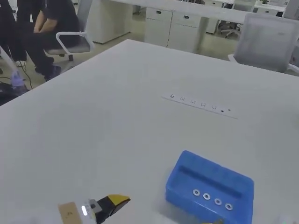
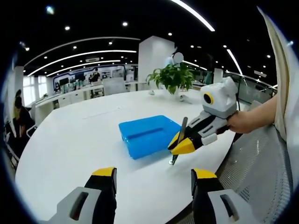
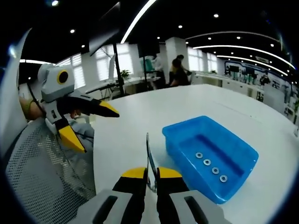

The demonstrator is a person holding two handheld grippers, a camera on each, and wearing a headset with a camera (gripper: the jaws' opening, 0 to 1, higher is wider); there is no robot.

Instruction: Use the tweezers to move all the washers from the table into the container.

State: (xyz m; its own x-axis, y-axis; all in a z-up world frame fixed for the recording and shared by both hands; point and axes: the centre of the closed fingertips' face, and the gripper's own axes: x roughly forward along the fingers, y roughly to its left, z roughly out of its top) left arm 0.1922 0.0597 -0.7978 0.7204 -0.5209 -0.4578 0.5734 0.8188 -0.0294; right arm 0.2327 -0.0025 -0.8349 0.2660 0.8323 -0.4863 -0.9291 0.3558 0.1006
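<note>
White worktop (image 1: 117, 130) is spreading broad and bare on every side. At its near edge the right gripper (image 3: 152, 173) is pinching the tweezers (image 3: 148, 151) between almost closed jaws, while the left gripper (image 2: 154, 175) is hovering with jaws wide, gripping nothing. Just beside the tweezers' tip the blue container (image 3: 184, 127) is sitting with four washers (image 3: 211, 167) lying in a row inside.

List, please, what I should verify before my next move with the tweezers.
1. Right hand-held gripper shut on the tweezers: ok.
2. Left hand-held gripper open, holding nothing: ok.
3. Four washers lie inside the blue container: ok.
4. Tweezers' tips free of any washer: cannot tell.
5. No washers left on the table: cannot tell, part of it lies outside the views.
</note>
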